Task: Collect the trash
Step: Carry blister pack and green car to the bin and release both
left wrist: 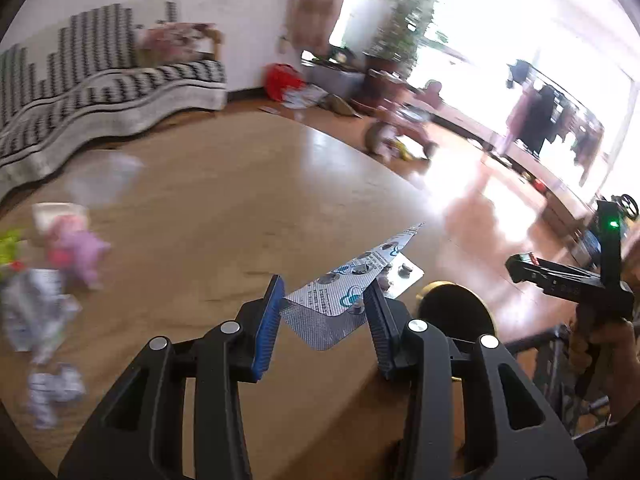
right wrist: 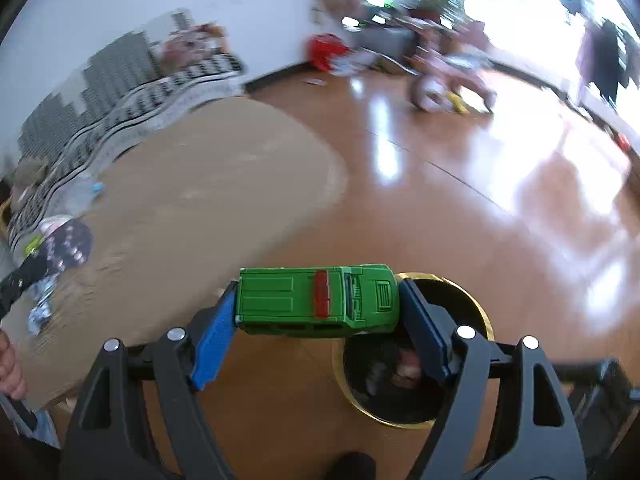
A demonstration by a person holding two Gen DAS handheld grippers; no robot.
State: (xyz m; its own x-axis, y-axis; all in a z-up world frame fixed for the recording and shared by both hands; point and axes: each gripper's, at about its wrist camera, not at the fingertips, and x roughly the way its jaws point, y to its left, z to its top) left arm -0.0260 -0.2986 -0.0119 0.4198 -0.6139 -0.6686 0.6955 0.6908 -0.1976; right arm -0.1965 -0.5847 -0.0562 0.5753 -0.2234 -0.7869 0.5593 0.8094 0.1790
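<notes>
My left gripper is shut on a silver blister pack and holds it over the wooden table near its right edge. A second blister strip lies just beyond it. My right gripper is shut on a green toy truck, held sideways above the floor beside a round black bin with a gold rim. The bin also shows in the left wrist view, past the table edge. The right gripper appears at the right of the left wrist view.
Crumpled paper and wrappers, a pink toy and a clear plastic bag lie on the table's left side. A striped sofa stands behind. A tricycle and a red bag are on the glossy floor.
</notes>
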